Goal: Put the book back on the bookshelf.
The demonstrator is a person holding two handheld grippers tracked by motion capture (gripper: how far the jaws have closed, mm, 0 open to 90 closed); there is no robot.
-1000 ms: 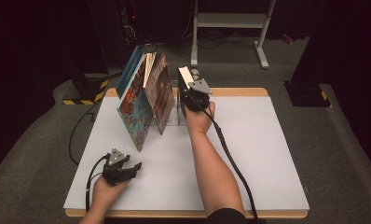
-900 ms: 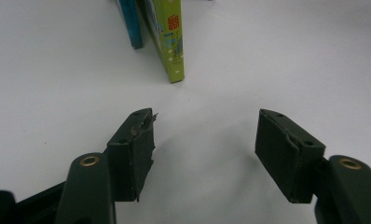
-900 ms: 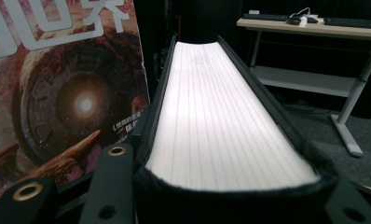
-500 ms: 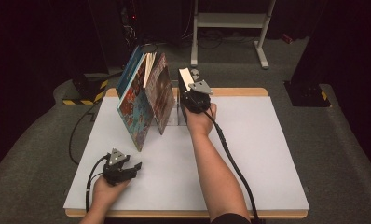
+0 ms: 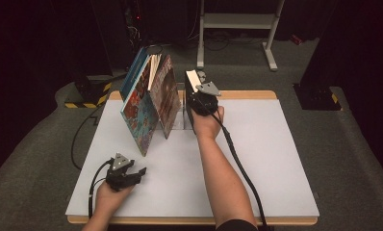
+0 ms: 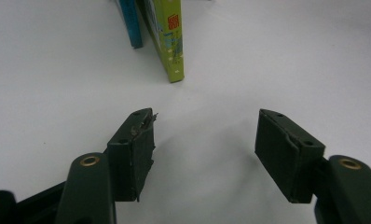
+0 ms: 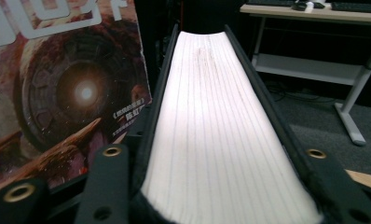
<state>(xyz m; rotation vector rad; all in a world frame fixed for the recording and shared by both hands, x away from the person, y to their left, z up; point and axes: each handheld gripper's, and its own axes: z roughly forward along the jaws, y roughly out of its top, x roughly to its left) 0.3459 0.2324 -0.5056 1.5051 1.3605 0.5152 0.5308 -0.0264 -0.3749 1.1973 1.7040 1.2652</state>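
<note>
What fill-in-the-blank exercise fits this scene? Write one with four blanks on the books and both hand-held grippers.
1. The right hand-held gripper is clamped on a thick black-covered book, its ____ page edges facing the camera.
2. The left hand-held gripper has its jaws ____ with nothing between them.
3. The colourful books left of the black-covered book lean toward the ____.
4. The left hand-held gripper rests on the ____ table.

Missing words: white; open; left; white
</note>
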